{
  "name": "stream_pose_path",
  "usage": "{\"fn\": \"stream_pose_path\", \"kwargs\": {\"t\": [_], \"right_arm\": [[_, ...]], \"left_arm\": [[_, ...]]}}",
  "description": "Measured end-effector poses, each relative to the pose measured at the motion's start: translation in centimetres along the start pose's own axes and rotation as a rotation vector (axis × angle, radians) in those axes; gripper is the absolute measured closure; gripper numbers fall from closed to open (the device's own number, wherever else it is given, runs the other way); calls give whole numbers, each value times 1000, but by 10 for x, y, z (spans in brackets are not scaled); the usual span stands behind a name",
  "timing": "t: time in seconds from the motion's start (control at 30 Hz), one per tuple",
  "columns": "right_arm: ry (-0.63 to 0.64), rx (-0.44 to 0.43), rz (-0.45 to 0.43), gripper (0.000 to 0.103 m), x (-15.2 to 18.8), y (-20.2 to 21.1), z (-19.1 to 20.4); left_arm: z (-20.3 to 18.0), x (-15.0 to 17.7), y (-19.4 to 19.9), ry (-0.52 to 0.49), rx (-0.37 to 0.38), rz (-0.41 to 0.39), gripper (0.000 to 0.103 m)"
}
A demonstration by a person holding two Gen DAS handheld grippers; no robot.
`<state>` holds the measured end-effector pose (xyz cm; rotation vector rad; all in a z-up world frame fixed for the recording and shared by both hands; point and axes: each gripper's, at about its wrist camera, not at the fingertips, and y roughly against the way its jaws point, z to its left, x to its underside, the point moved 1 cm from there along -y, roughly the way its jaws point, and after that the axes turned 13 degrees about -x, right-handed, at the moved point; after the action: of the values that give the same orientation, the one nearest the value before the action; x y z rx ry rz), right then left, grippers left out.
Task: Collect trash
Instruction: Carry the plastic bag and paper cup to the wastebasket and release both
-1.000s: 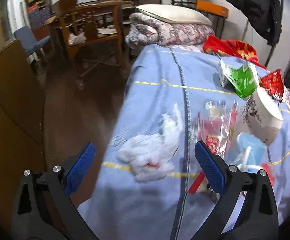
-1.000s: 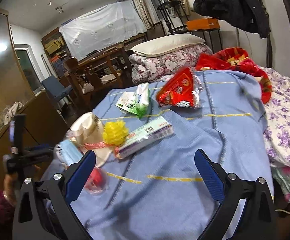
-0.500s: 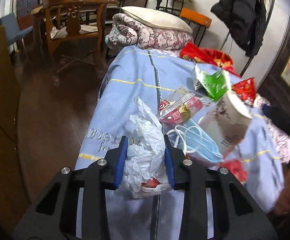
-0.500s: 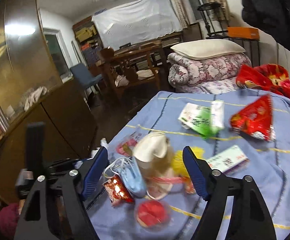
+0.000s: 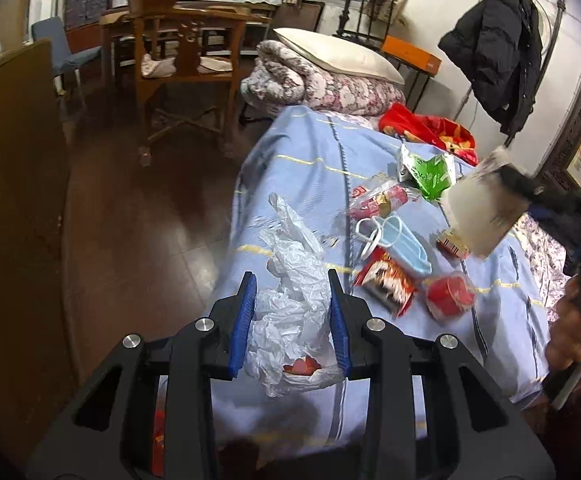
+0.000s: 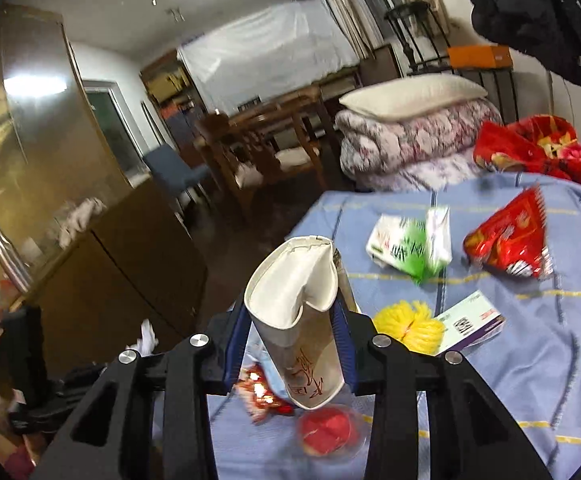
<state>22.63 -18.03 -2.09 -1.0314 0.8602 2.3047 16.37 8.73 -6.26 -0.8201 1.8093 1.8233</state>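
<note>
A crumpled white plastic bag is clamped by the left gripper, while the right gripper jaws are closing on a squashed paper cup above the bed.

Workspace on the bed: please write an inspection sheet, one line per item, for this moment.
Surface: blue blanket with yellow stripes, on a bed.
Job's things: white plastic bag; crushed paper cup.
Clutter: blue face mask, green packet, red snack bag, yellow ball, small box, red lidded cup.
Grippers: left tongs shut on the bag; right tongs closing on the cup.
Cables: nothing seen.
Surroundings: wooden chair, folded quilt, pillow, black coat.
</note>
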Motion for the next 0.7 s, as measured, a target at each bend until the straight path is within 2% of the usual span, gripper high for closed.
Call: {"fn": "stream_pose_path", "kwargs": {"t": [0.17,0.33,0.57,0.7], "right_arm": [[16,-47,-43,64,-5,37,23],[65,-93,-51,64,7,58,58],[79,-169,-3,64,28,62,95],[80,-196,35,64,37,56,111]], "left_arm": [[21,20,35,27,-29,-14,68],[51,58,61,67,-87,23,67],[90,120,63,123,-151,153,66],[106,146,51,154,-198,219,56]]}}
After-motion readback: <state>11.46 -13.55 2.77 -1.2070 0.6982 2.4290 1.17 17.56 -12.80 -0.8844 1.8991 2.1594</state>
